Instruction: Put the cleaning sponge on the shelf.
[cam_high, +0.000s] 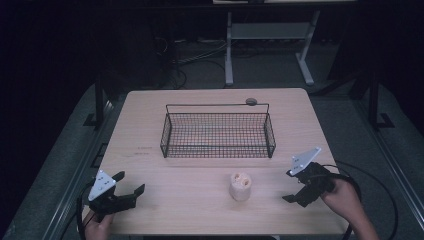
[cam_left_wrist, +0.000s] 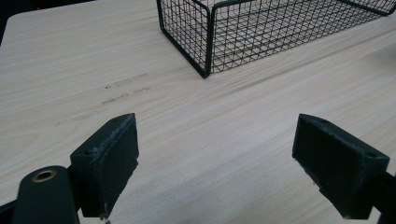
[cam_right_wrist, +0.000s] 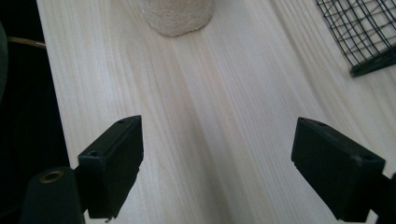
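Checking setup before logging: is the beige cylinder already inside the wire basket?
No, the beige cylinder stands on the table in front of the wire basket.

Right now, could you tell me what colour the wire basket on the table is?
Black. The wire basket shows whole in the high view.

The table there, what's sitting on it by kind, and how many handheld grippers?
Wire basket: 1
Beige cylinder, standing upright: 1
Small round grey thing behind the basket: 1
Handheld grippers: 2, left gripper, right gripper
Total: 5
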